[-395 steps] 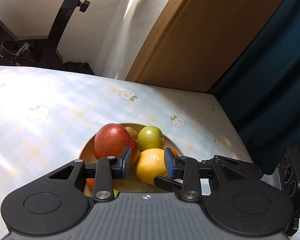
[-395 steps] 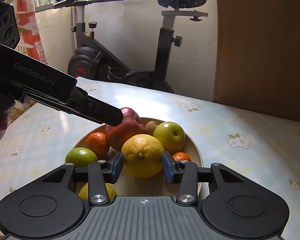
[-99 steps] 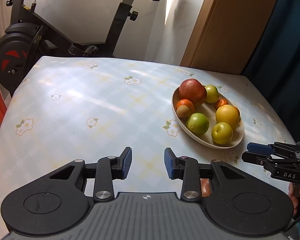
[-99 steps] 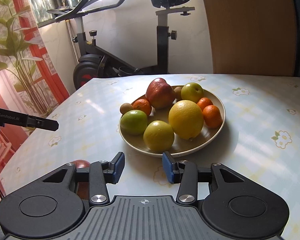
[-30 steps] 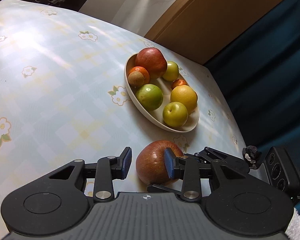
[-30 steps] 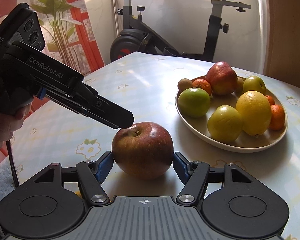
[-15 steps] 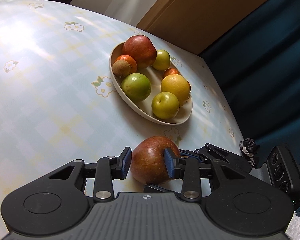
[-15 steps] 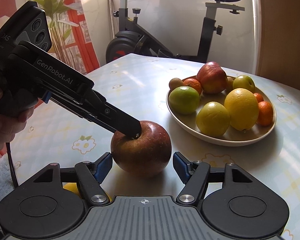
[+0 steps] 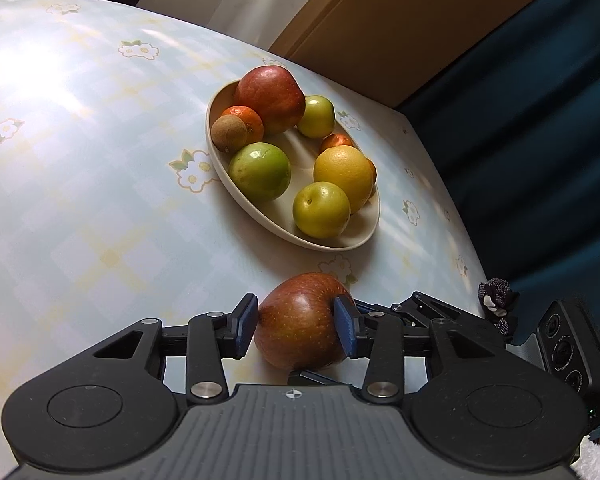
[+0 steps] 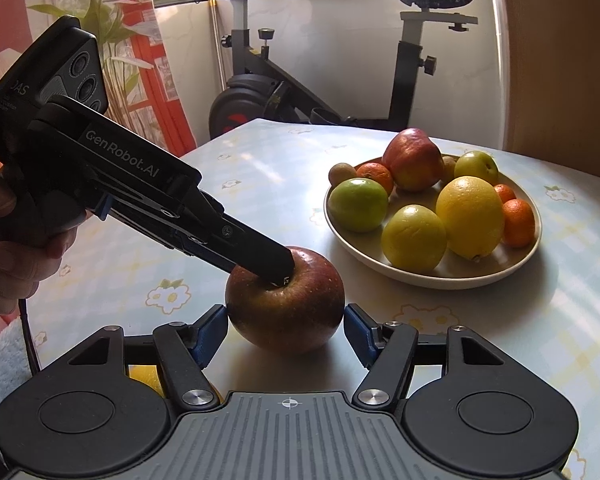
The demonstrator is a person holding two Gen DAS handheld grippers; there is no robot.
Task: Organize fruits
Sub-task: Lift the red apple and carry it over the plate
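The plate (image 10: 432, 276) stands on the counter (image 10: 260, 184), which carries a checked cloth with flower prints. The plate holds:
- one large red apple (image 10: 413, 164) at the far side;
- one kiwi (image 10: 341, 172) at the far left rim, touching a mandarin (image 10: 376, 176);
- one green apple (image 10: 358, 204) at the left;
- one yellow-green fruit (image 10: 414, 238) at the near side, touching an orange (image 10: 470, 216);
- one small green fruit (image 10: 476, 167) at the far right;
- two more mandarins, one small (image 10: 505, 193) and one larger (image 10: 518, 222), at the right rim.
- a second brownish fruit, mostly hidden behind the large red apple.

A dark red apple (image 10: 285, 300) rests on the counter, near the plate and outside it. In the left wrist view this dark red apple (image 9: 300, 322) lies on the near side of the plate (image 9: 256, 204).

Right tool (image 10: 285, 334): the jaws are spread, with one blue pad at each side of the dark red apple. Contact cannot be confirmed from this view.

Left tool (image 9: 296, 326): the jaws stand at each side of the apple. The right pad presses on the skin; the left pad sits just beside it, and a full grip cannot be confirmed. In the right wrist view the left tool (image 10: 270, 262) comes in from the upper left, with its fingers at the stem hollow on top of the apple.

A yellow fruit (image 10: 146, 378) shows under the right tool body, mostly hidden. An exercise bike (image 10: 284, 92) stands behind the counter.
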